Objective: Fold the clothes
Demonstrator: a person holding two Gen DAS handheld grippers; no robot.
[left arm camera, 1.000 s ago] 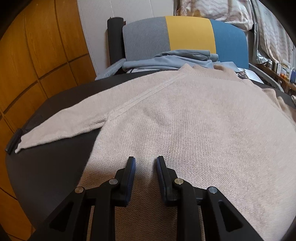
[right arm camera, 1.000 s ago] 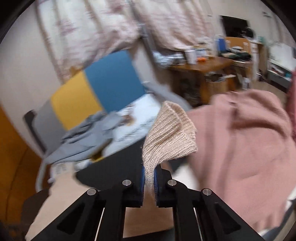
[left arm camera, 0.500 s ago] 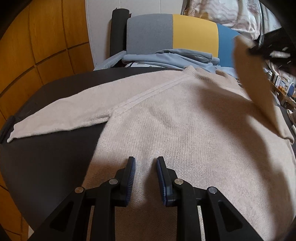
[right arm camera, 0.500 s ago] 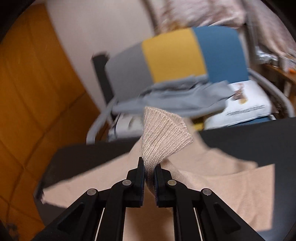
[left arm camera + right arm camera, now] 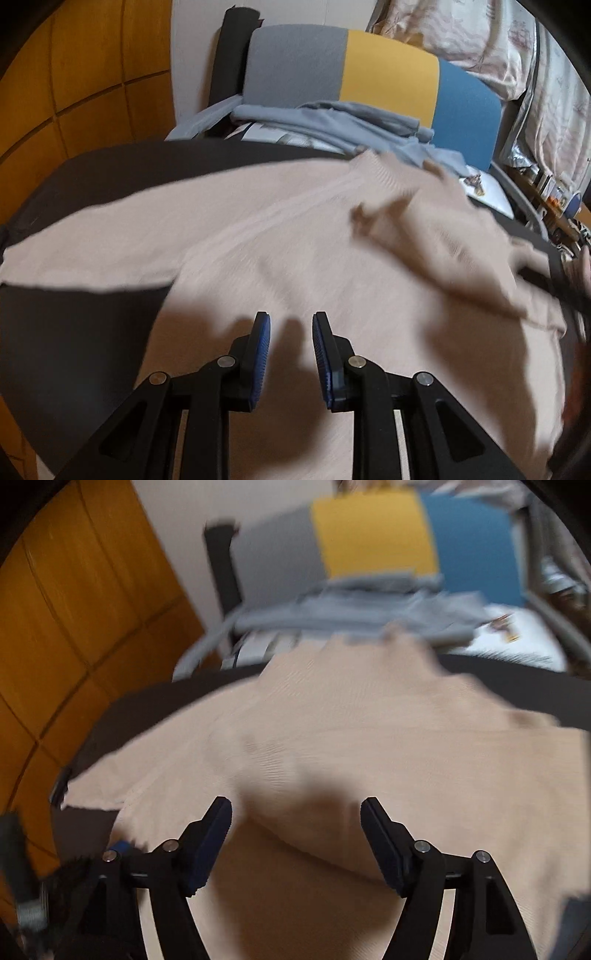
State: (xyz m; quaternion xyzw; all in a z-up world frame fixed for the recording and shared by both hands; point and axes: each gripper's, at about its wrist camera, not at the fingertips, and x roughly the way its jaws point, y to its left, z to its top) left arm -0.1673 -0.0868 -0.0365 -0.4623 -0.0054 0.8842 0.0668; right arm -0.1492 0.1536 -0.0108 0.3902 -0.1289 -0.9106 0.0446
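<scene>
A beige knit sweater (image 5: 280, 258) lies spread on a dark table (image 5: 74, 332); it also fills the right wrist view (image 5: 332, 746). One sleeve (image 5: 85, 254) stretches out to the left. The other sleeve (image 5: 443, 243) lies folded across the sweater's body at the right. My left gripper (image 5: 291, 321) hovers over the lower part of the sweater, its jaws a little apart and empty. My right gripper (image 5: 295, 808) is wide open and empty just above the sweater body.
A chair with a grey, yellow and blue back (image 5: 369, 77) stands behind the table, with grey-blue clothes (image 5: 332, 118) piled on its seat. An orange panelled wall (image 5: 74, 92) is at the left. Curtains (image 5: 517, 55) hang at the far right.
My right gripper has opened and let go of the sleeve cuff, which now lies across the sweater body. My left gripper has barely moved.
</scene>
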